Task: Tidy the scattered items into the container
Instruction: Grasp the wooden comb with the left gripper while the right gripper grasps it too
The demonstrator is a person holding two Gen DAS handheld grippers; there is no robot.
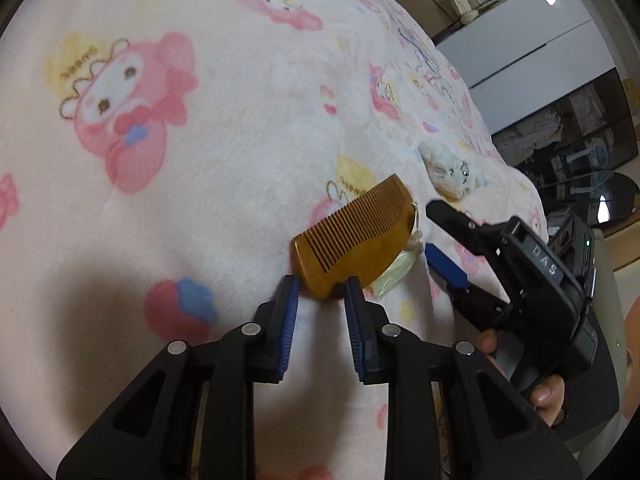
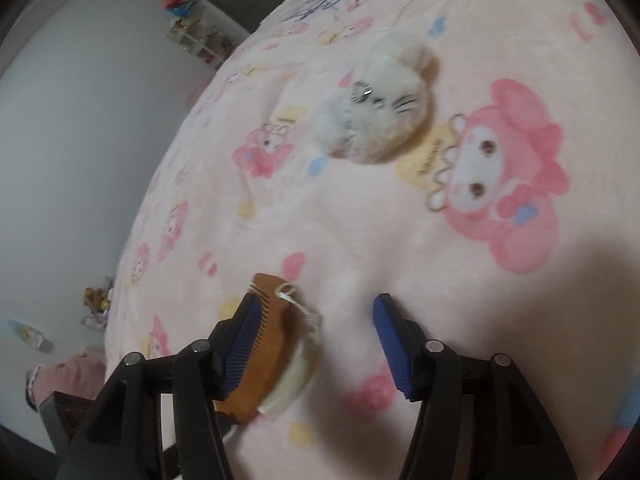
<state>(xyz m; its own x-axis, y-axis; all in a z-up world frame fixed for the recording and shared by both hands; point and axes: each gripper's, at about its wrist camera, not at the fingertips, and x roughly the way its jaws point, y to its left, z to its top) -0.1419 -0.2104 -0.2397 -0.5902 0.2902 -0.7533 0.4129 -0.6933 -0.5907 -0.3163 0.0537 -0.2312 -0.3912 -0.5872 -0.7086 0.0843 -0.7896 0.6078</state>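
Observation:
A brown wooden comb with a pale tassel sits on the pink cartoon-print blanket. My left gripper is shut on the comb's near corner, a blue pad on each side. The right gripper is just right of the comb, open, held by a hand. In the right wrist view the comb and its tassel lean against the inside of the left finger of my right gripper, whose jaws stand wide apart and press on nothing. A white plush cat lies further up the blanket; the same plush cat shows beyond the comb. No container is in view.
White cabinet fronts and a dark glass table stand past the bed's right edge. On the other side the bed edge drops to a floor with a plastic bottle, a small toy and pink cloth.

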